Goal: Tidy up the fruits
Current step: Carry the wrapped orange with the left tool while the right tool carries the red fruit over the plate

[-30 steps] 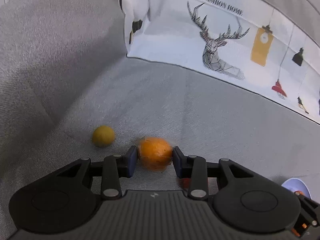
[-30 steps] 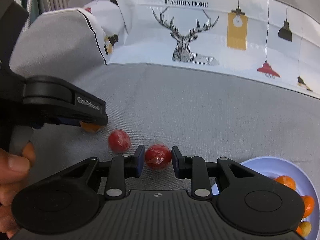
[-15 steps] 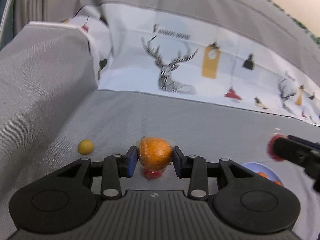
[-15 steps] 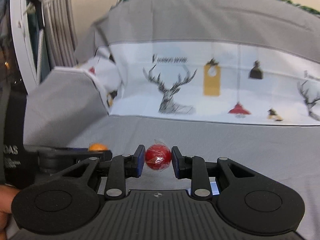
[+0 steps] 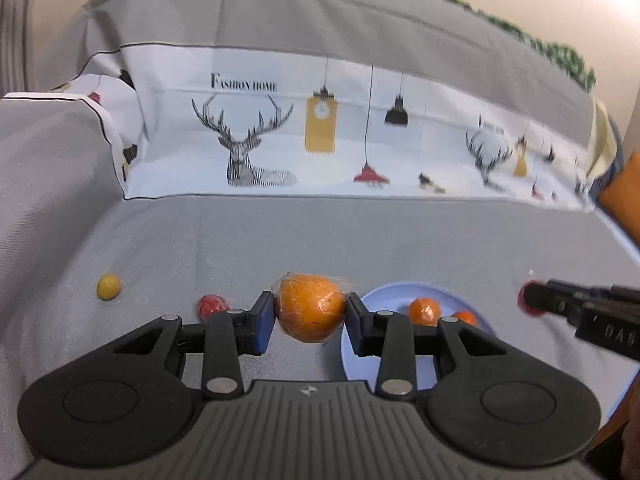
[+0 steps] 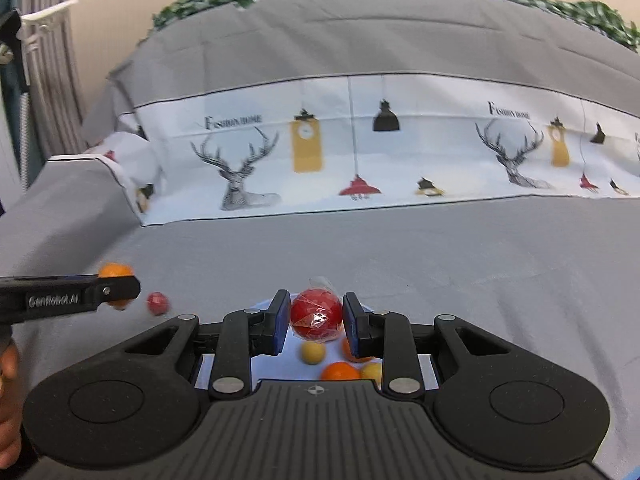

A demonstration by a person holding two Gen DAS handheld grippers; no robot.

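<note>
Grey sofa fabric is filling both views as the left gripper [image 5: 310, 314] is pinching a wrapped orange [image 5: 310, 307] and the right gripper [image 6: 317, 320] a wrapped red fruit [image 6: 316, 319], both heading (I judge) for the blue plate [image 5: 394, 294] at lower centre.

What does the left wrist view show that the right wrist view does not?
Only the left view shows a yellow fruit lying loose on the grey cover. Only the right view shows yellow fruit on the plate. Both show the left gripper shut on a wrapped orange, the right gripper shut on a wrapped red fruit, and one loose red fruit.
</note>
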